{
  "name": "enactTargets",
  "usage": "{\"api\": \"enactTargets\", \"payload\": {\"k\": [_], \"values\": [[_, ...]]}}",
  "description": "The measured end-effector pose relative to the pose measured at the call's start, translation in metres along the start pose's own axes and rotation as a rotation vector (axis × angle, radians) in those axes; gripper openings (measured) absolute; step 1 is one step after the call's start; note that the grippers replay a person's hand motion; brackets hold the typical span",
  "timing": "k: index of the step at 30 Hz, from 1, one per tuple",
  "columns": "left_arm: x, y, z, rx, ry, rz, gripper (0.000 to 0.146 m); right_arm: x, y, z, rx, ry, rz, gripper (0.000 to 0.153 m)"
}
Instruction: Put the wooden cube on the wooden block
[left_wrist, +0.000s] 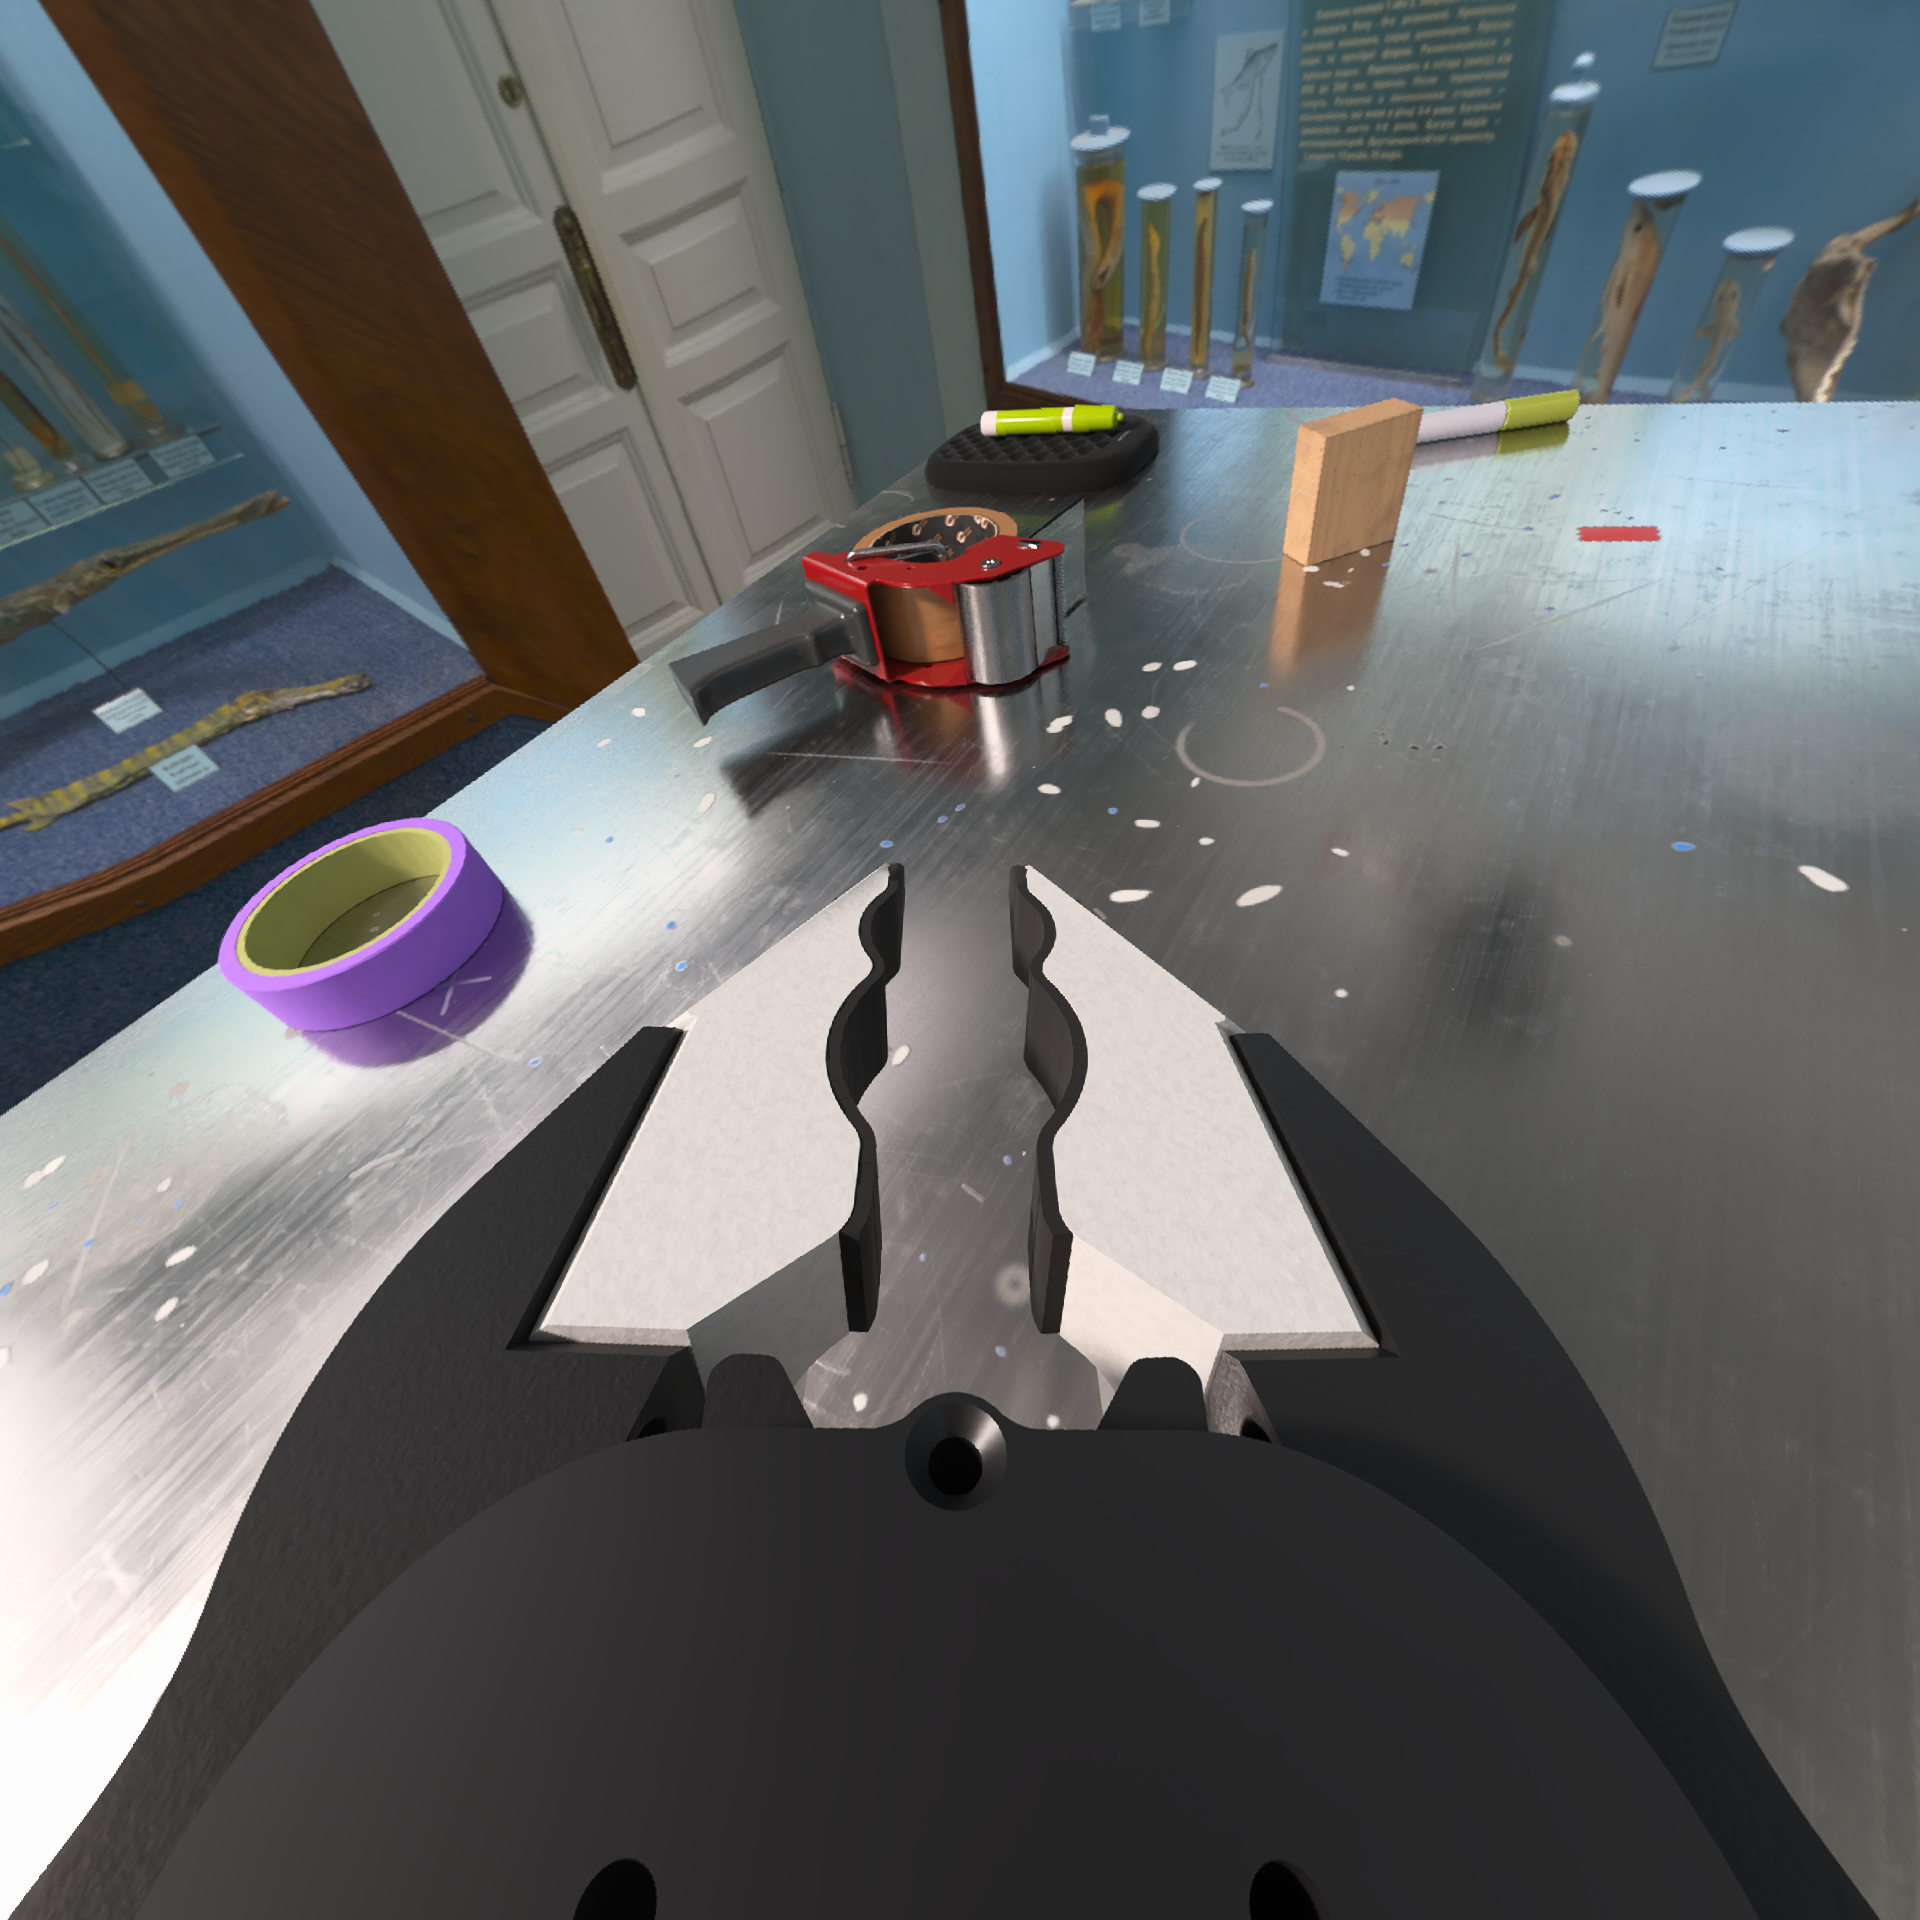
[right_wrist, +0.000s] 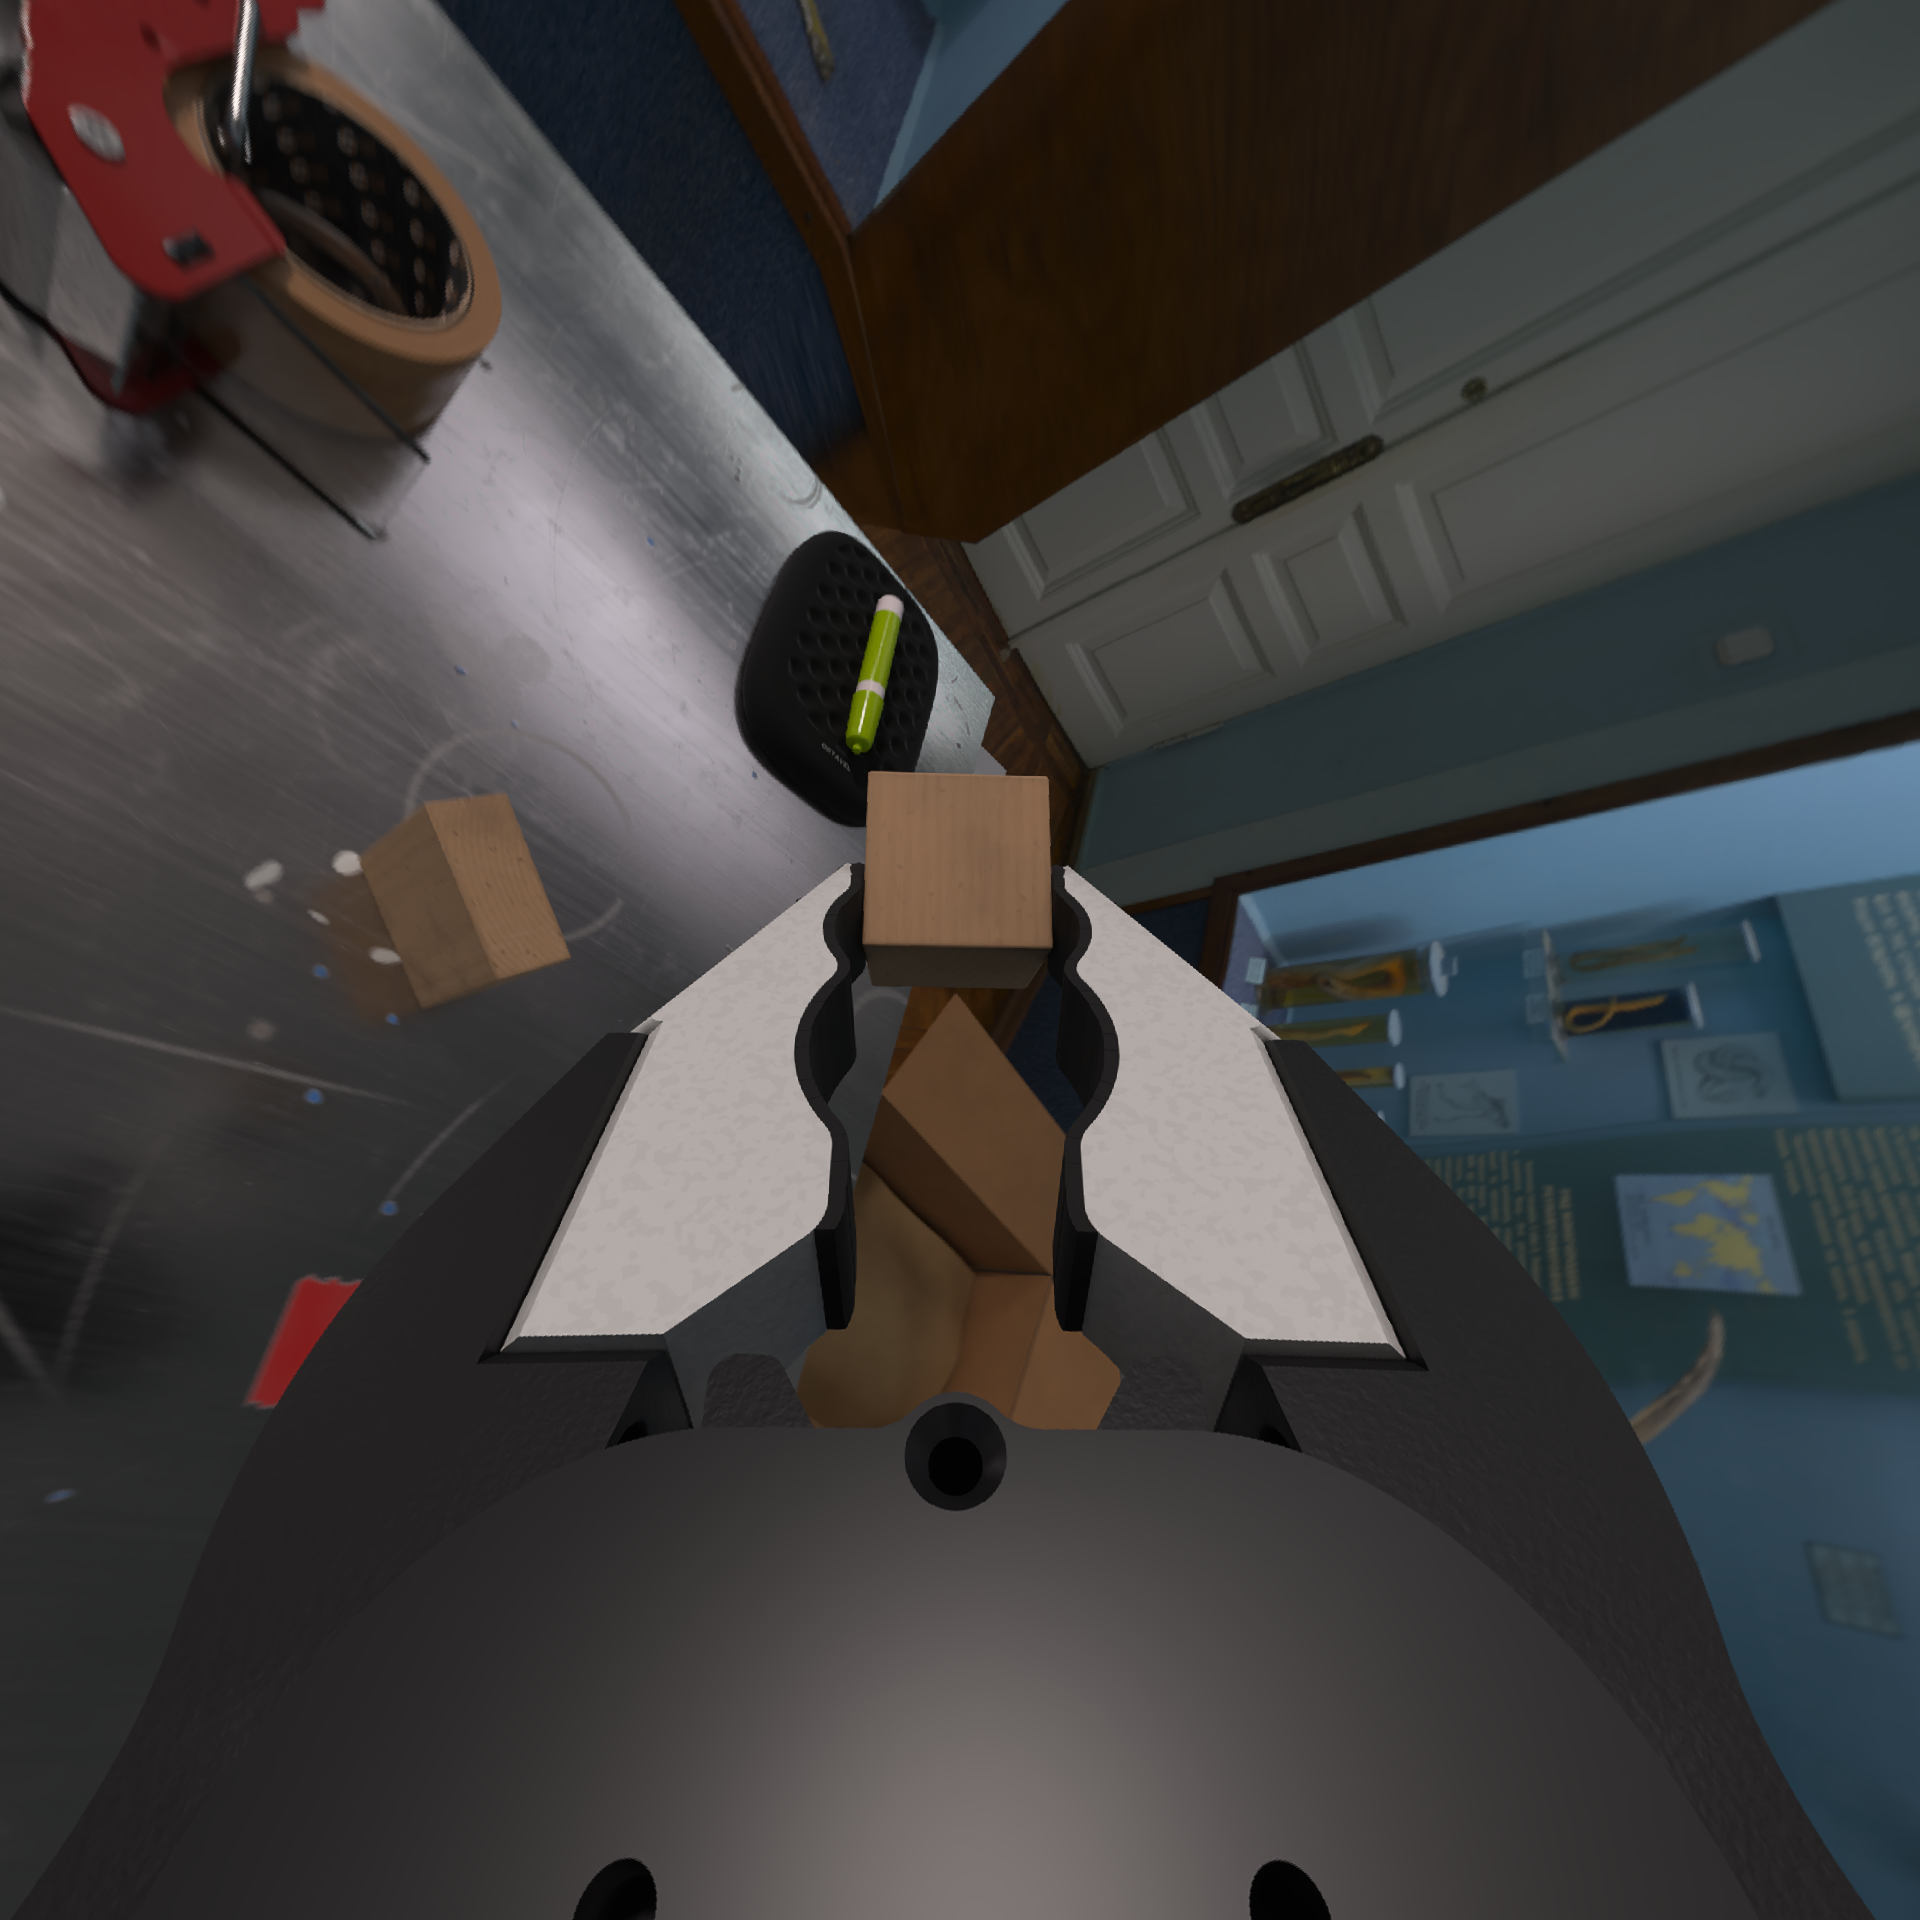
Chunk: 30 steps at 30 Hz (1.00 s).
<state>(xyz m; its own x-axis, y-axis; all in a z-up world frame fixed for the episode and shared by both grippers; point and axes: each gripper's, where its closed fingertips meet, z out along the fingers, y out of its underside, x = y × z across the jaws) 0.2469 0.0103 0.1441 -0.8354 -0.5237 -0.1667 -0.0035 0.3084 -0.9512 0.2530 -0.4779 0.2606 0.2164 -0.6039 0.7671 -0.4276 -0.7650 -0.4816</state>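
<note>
The wooden block (left_wrist: 1351, 483) stands upright on the metal table (left_wrist: 1558, 935), far right of centre in the left wrist view. In the right wrist view, which is rolled sideways, the block (right_wrist: 468, 899) is left of my fingers. My right gripper (right_wrist: 956, 883) is shut on the wooden cube (right_wrist: 956, 868), held at the fingertips above the table and apart from the block. My left gripper (left_wrist: 958, 883) is open and empty, low over the table, well short of the block.
A red tape dispenser (left_wrist: 935, 603) lies ahead of the left gripper. A purple tape roll (left_wrist: 364, 925) sits near the table's left edge. A black pad (left_wrist: 1039, 457) carries a green marker (left_wrist: 1049, 420). A second marker (left_wrist: 1496, 414) lies behind the block.
</note>
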Motion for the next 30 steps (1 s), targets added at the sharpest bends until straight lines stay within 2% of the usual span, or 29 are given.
{"api": "enactTargets", "payload": {"k": [5, 8, 12, 18, 22, 25, 27, 30], "values": [[-0.001, 0.004, -0.005, -0.016, -0.029, -0.005, 0.019, -0.011, 0.019, 0.027, 0.031, -0.008, -0.094, 0.034], [-0.002, 0.006, -0.006, -0.027, -0.051, -0.005, 0.019, -0.016, 0.023, 0.036, 0.103, -0.032, -0.115, 0.034], [-0.006, 0.004, -0.008, -0.033, -0.085, 0.002, 0.018, -0.053, 0.023, 0.049, 0.168, -0.182, -0.150, 0.035], [-0.008, -0.010, -0.011, -0.018, -0.131, 0.026, 0.017, -0.090, 0.022, 0.056, 0.280, -0.449, 0.065, 0.035], [-0.004, -0.020, -0.009, -0.012, -0.139, 0.049, 0.017, -0.112, 0.032, 0.063, 0.234, -0.679, 0.197, 0.035], [-0.001, -0.026, -0.008, -0.005, -0.144, 0.064, 0.017, -0.132, 0.044, 0.071, 0.155, -0.822, 0.229, 0.035], [0.001, -0.029, -0.008, 0.000, -0.145, 0.067, 0.017, -0.143, 0.048, 0.079, 0.103, -0.867, 0.223, 0.034], [0.004, -0.031, -0.007, 0.002, -0.144, 0.070, 0.017, -0.148, 0.046, 0.090, 0.058, -0.868, 0.178, 0.034]]}}
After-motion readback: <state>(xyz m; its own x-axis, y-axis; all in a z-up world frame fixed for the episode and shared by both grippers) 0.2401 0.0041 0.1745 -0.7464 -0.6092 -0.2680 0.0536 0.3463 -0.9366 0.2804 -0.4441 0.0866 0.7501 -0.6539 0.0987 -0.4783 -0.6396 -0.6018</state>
